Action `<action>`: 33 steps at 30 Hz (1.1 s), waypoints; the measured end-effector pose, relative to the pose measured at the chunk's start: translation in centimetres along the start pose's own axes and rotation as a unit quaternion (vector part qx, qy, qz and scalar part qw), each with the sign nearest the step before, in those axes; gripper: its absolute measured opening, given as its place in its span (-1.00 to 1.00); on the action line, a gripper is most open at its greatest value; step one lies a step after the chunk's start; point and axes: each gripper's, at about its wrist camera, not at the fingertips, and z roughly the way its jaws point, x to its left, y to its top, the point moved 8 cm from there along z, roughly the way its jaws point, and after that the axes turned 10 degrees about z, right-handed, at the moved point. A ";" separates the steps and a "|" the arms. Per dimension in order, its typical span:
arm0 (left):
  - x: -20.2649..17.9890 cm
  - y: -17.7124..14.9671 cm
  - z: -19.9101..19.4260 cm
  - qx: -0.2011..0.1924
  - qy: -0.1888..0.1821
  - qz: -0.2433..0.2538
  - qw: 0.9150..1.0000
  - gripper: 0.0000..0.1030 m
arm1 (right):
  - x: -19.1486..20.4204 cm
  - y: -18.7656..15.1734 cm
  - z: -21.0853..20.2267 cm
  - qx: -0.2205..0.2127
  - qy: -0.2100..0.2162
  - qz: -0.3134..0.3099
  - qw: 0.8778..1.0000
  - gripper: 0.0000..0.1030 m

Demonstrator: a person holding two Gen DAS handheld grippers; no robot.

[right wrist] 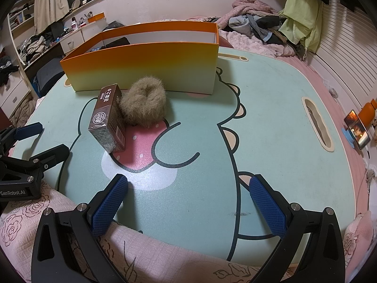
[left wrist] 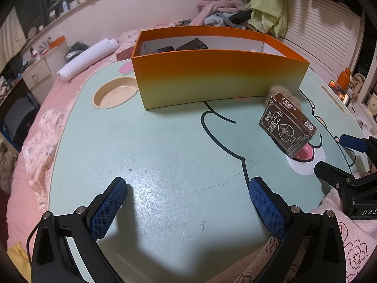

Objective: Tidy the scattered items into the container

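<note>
An orange-to-yellow open box (left wrist: 212, 77) stands at the back of the green cartoon table (left wrist: 165, 153); dark items (left wrist: 192, 44) lie inside it. It also shows in the right wrist view (right wrist: 146, 66). A brown card box (left wrist: 287, 127) stands tilted in front of it, leaning against a tan furry scrunchie (right wrist: 145, 103); the card box shows in the right wrist view too (right wrist: 108, 120). My left gripper (left wrist: 186, 202) is open and empty over bare table, left of the card box. My right gripper (right wrist: 188, 202) is open and empty near the table's front edge.
A round cup recess (left wrist: 115, 94) lies left of the orange box and a slot (right wrist: 318, 125) sits near the table's right edge. Rolled white paper (left wrist: 87, 59) and a clothes pile (right wrist: 259, 28) lie on the bed behind. A lit phone (right wrist: 357, 129) stands at right.
</note>
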 end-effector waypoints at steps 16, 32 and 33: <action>-0.1 -0.1 0.0 0.000 0.000 0.000 1.000 1.00 | 0.1 0.9 -0.8 -0.017 0.013 -0.001 1.000 0.82; -0.1 -0.2 -0.1 -0.001 0.000 -0.001 1.000 1.00 | 4.5 5.1 -2.8 -0.057 0.100 0.003 0.993 0.34; -0.1 -0.2 -0.1 -0.001 0.000 -0.001 1.000 1.00 | 5.2 5.0 -3.1 -0.057 0.111 -0.003 0.992 0.30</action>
